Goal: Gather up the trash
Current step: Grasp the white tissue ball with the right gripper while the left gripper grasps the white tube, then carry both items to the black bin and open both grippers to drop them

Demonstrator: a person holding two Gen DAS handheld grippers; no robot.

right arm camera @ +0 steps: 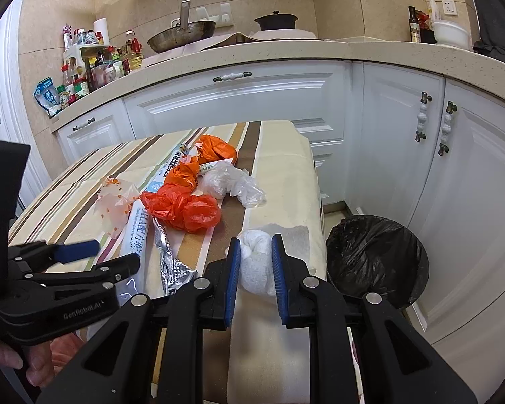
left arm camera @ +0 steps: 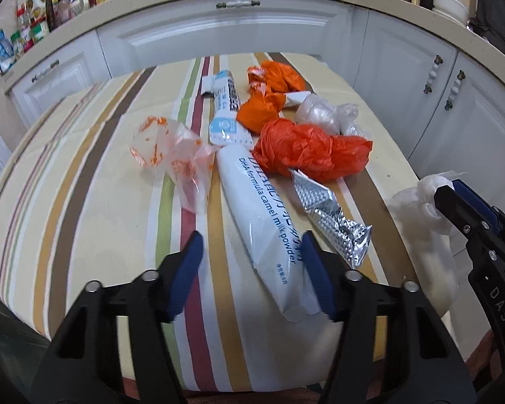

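Note:
Trash lies on a striped tablecloth point(left arm camera: 84, 202). My left gripper point(left arm camera: 252, 245) is open, its fingers on either side of the near end of a white milk powder sachet point(left arm camera: 259, 215); it also shows in the right wrist view point(right arm camera: 114, 256). My right gripper point(right arm camera: 256, 249) is shut on a crumpled white tissue wad point(right arm camera: 257, 262), held above the table's right edge; it also shows in the left wrist view point(left arm camera: 454, 202). A red plastic bag point(left arm camera: 309, 151), a silver foil wrapper point(left arm camera: 330, 219) and a clear bag with orange print point(left arm camera: 178, 155) lie near the sachet.
A bin with a black liner point(right arm camera: 373, 259) stands on the floor right of the table. Further back on the cloth lie orange bags point(left arm camera: 272, 91), a clear plastic wad point(left arm camera: 326, 114) and a blue-white sachet point(left arm camera: 225, 107). White cabinets point(right arm camera: 239, 101) stand behind.

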